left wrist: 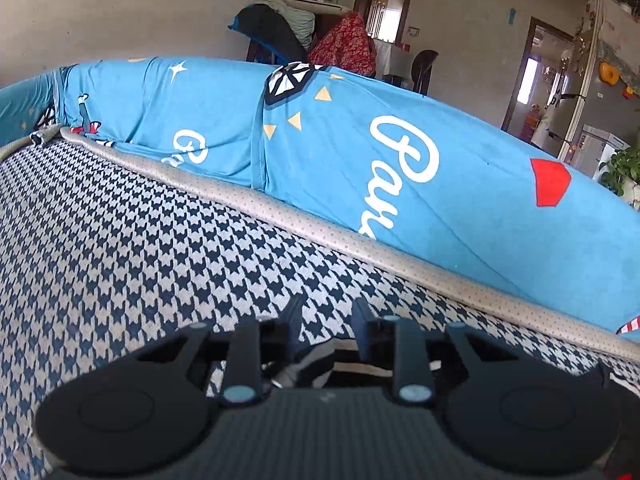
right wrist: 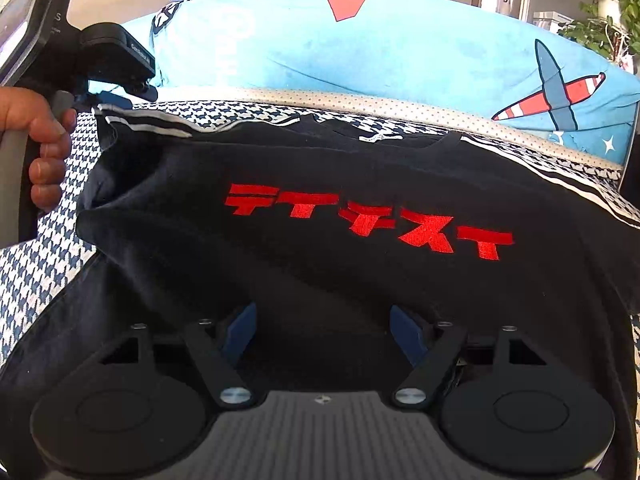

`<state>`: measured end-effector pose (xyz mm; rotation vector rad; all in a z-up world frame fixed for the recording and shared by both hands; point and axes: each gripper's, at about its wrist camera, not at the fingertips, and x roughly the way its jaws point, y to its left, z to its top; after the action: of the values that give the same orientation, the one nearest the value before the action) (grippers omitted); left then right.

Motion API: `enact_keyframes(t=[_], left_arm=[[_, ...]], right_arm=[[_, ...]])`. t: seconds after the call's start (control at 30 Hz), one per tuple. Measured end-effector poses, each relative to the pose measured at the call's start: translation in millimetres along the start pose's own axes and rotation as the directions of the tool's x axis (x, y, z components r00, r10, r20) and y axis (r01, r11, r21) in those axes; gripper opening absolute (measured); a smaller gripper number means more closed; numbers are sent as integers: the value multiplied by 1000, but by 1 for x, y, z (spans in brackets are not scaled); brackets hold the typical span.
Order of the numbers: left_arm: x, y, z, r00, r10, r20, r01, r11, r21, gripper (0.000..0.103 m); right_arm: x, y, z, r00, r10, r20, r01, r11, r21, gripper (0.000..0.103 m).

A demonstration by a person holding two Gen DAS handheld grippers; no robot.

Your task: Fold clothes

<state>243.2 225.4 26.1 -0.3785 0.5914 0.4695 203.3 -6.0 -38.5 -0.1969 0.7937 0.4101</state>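
Note:
A black T-shirt [right wrist: 320, 160] with red lettering [right wrist: 368, 220] lies spread on a houndstooth sofa seat [left wrist: 140, 260]. My right gripper [right wrist: 324, 330] hovers open over the shirt's lower part, its blue fingers apart and pressing nothing. At the upper left of the right wrist view a hand [right wrist: 44, 140] holds my left gripper [right wrist: 116, 98], and the shirt's white-striped sleeve [right wrist: 132, 118] is pulled up to its tips. In the left wrist view my left gripper [left wrist: 328, 320] has its fingers close together, with a bit of dark and white cloth [left wrist: 306, 364] caught low between them.
A blue patterned cover [left wrist: 360, 160] drapes the sofa back behind a beige piped edge [left wrist: 320, 232]. Beyond it are a chair piled with clothes [left wrist: 280, 28], doorways, a fridge [left wrist: 592, 92] and potted plants [right wrist: 608, 12].

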Motion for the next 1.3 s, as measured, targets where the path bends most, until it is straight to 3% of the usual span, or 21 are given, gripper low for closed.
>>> enact_keyframes(t=[0.1, 0.2, 0.5, 0.63, 0.83, 0.93, 1.17, 1.3], left_arm=[[8, 16, -1, 997, 39, -67, -42, 998, -49, 25], [14, 28, 0, 996, 26, -90, -35, 995, -94, 28], [15, 30, -3, 988, -110, -106, 96, 986, -135, 43], [20, 0, -16, 974, -174, -142, 166, 984, -67, 48], [30, -42, -32, 958, -208, -197, 215, 976, 17, 55], [34, -56, -34, 958, -213, -192, 228, 972, 62, 64], [47, -85, -35, 962, -190, -194, 237, 936, 258, 65], [50, -89, -28, 959, -216, -186, 261, 926, 271, 69]], right_arm=[[0, -3, 2, 1000, 16, 18, -16, 1000, 2, 73], [-4, -8, 9, 996, 45, 76, -47, 999, 23, 71], [7, -22, 14, 996, 71, 58, -78, 987, 138, 71], [9, -24, 14, 995, 78, 57, -86, 984, 158, 71], [10, -24, 15, 995, 81, 50, -88, 984, 153, 72], [10, -24, 15, 995, 85, 46, -91, 984, 151, 71], [10, -25, 16, 995, 91, 35, -96, 984, 153, 71], [12, -25, 17, 996, 89, 31, -93, 984, 149, 72]])
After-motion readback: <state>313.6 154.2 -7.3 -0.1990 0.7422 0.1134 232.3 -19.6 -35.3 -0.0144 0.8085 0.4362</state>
